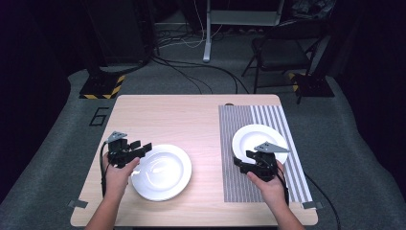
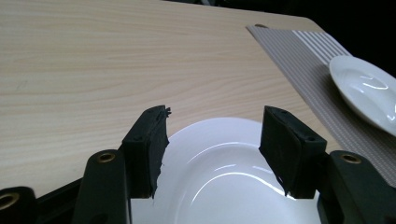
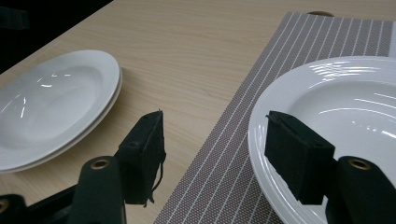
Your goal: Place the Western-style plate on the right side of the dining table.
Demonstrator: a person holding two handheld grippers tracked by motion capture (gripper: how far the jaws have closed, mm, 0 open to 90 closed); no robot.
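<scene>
Stacked white plates [image 1: 161, 171], lower centre-left of high view, on bare table [image 1: 191, 120]; right gripper view shows two rims, one plate nested in other. Glossy, deep-welled, wide rim. Left tool [image 1: 142, 148] at stack's upper-left rim, jaws apart, straddling near edge, pads not pressing. Judged step: approach for pick of top plate. Next: slip one jaw under top rim only, then clench. Second white plate [image 1: 258, 139] on striped placemat [image 1: 230, 158], right; right tool [image 1: 241, 164] released at its lower-left rim, nothing gripped.
</scene>
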